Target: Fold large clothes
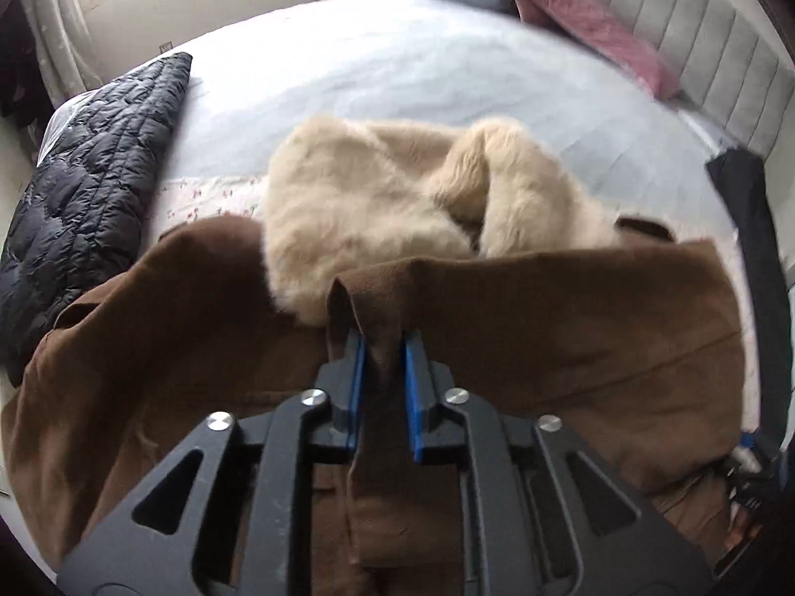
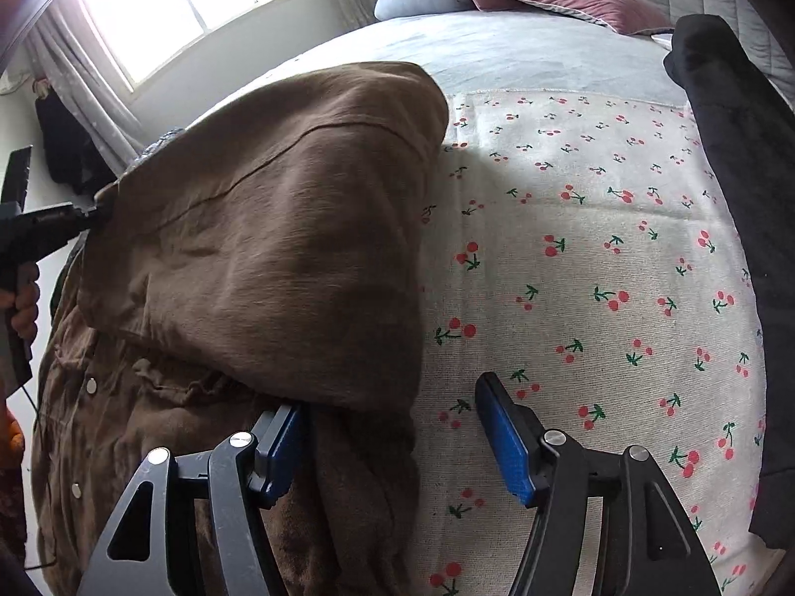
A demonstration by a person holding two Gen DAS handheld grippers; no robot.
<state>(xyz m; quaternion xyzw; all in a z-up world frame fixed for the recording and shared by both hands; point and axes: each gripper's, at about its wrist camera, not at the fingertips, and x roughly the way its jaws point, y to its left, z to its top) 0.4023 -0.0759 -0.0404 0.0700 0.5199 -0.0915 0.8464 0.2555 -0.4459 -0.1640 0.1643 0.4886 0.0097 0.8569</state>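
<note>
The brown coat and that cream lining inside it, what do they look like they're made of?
Brown coat: a matte, soft woven or brushed fabric, perhaps suede-like; it creases softly with no shine. Cream lining: fluffy pile, likely faux fur or shearling, judging by its shaggy, tufted surface. Which fibre either one is cannot be told.

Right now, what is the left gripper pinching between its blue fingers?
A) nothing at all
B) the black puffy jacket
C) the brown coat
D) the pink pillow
C: in the left wrist view the left gripper has its blue pads closed on a fold of the brown coat, while the black puffy jacket and the pink pillow lie apart on the bed.
</note>
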